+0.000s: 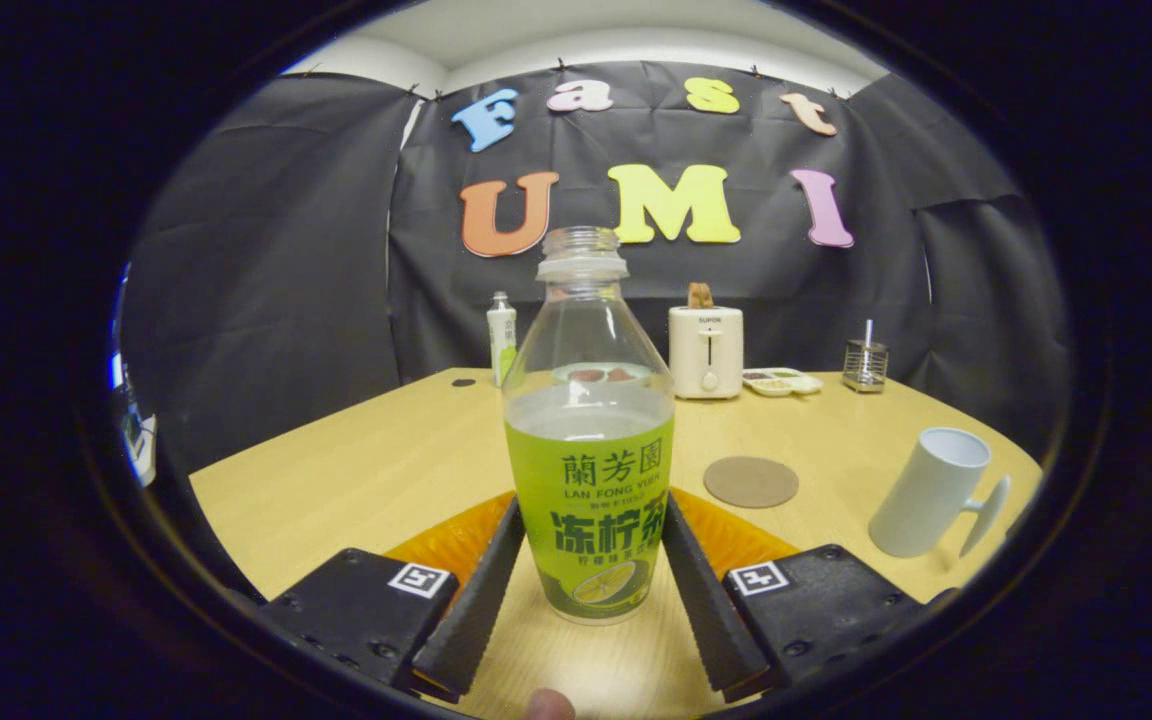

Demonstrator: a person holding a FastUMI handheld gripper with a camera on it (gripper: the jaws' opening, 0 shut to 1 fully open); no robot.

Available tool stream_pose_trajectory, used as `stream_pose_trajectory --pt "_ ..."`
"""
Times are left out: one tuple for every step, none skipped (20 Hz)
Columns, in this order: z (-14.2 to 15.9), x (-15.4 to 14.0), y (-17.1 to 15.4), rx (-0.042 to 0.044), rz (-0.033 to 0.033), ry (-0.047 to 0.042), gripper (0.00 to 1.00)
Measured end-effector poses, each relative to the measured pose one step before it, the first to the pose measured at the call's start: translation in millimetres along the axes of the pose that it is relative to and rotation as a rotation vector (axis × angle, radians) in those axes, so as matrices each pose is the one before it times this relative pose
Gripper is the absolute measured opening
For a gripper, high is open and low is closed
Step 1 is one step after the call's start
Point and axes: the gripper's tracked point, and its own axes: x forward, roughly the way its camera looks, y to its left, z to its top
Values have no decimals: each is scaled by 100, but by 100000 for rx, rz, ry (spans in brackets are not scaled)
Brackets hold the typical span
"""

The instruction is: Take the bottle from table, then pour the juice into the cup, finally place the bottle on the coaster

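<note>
The fingers [591, 565] sit against both sides of the uncapped bottle [588, 440], gripping it. Lift it straight; tilt only over the cup [931, 490]

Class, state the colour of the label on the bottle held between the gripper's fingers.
Bright green with dark green lettering, on the bottle; clearest in the gripper view.

Blocky gripper [591, 575] housings carry square coded markers, screws and ribbed jaws.
</note>
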Motion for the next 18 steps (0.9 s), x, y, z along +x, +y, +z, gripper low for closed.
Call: stream_pose_trajectory --pt "-71 72 -36 454 -78 159 85" --pt "41 -212 -51 638 -125 269 84" --pt "-70 -129 -36 983 433 1126 83" --pt "20 -239 72 866 853 823 82" --pt "394 -496 -17 565 589 -536 82" --pt "728 -444 -194 1118 653 -1086 81" --pt "389 -246 -211 1384 356 -686 80" --pt "575 -243 -460 1930 -860 -953 80" --pt "601 -118 -639 2602 -1257 -981 80" --pt "649 115 -507 3798 -737 -867 79" --pt "487 92 -201 4214 -183 -538 79" --pt "558 108 -295 5420 81 -744 79" --pt "653 35 -425 5618 -43 -1257 79" --pt "562 30 -454 4483 -770 -831 79" --pt "285 125 -453 4305 -636 -243 79" --pt "316 88 -392 5391 -30 -312 79" --pt "220 74 -39 6640 1021 -118 79" --pt "325 209 27 7527 1681 -616 78"
